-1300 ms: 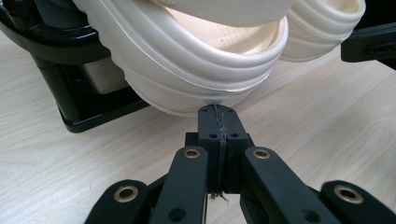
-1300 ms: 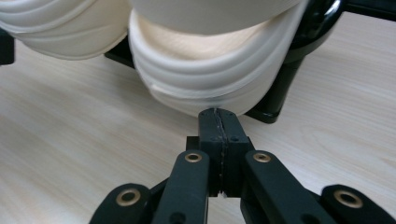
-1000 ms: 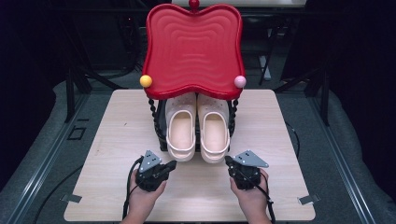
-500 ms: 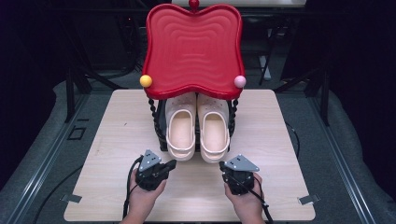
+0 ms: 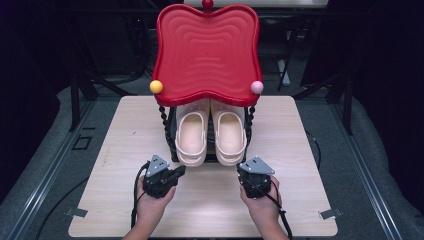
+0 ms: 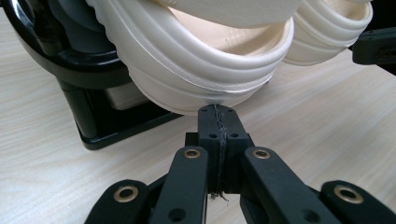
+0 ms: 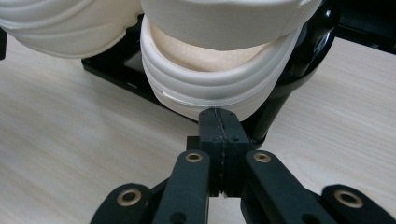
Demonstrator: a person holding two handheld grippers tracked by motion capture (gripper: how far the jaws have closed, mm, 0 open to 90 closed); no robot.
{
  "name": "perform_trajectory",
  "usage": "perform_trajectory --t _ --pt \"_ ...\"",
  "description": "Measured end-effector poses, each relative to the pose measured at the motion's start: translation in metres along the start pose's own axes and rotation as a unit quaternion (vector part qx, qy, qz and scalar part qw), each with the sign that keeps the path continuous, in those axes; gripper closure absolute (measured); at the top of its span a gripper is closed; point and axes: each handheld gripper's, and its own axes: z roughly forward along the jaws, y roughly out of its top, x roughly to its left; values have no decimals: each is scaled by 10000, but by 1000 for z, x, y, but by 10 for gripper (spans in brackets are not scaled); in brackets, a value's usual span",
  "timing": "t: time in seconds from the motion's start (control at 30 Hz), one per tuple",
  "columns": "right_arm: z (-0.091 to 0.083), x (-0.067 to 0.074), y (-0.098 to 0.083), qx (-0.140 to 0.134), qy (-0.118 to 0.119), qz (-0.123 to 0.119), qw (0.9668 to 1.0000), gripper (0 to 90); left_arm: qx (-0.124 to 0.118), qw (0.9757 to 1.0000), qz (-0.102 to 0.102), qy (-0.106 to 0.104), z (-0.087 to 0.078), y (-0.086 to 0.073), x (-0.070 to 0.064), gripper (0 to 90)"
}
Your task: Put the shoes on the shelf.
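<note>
Two cream clogs sit side by side, heels toward me, on the lower shelf of a small black rack under a wavy red top. The left clog has my left gripper just in front of its heel. In the left gripper view that gripper is shut with nothing in it, its tip close under the heel of the clog. My right gripper sits in front of the right clog. Its own view shows it shut and empty, close below the heel.
The rack stands at the middle back of a light wooden table. A yellow ball and a pink ball mark the red top's front corners. Twisted black posts flank the clogs. Dark stands and floor surround the table.
The right hand has shifted its gripper a little left toward the right clog's heel. The left hand and both clogs have stayed put.
</note>
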Motion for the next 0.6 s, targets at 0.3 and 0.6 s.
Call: perform_trajectory --t 0.3,0.6 --pt "9 0 15 -142 -41 -15 9999 900 -75 9999 -58 114 9 14 8 900" --pt "24 -1 26 -254 -70 69 9996 900 -44 9997 -71 209 21 28 12 900"
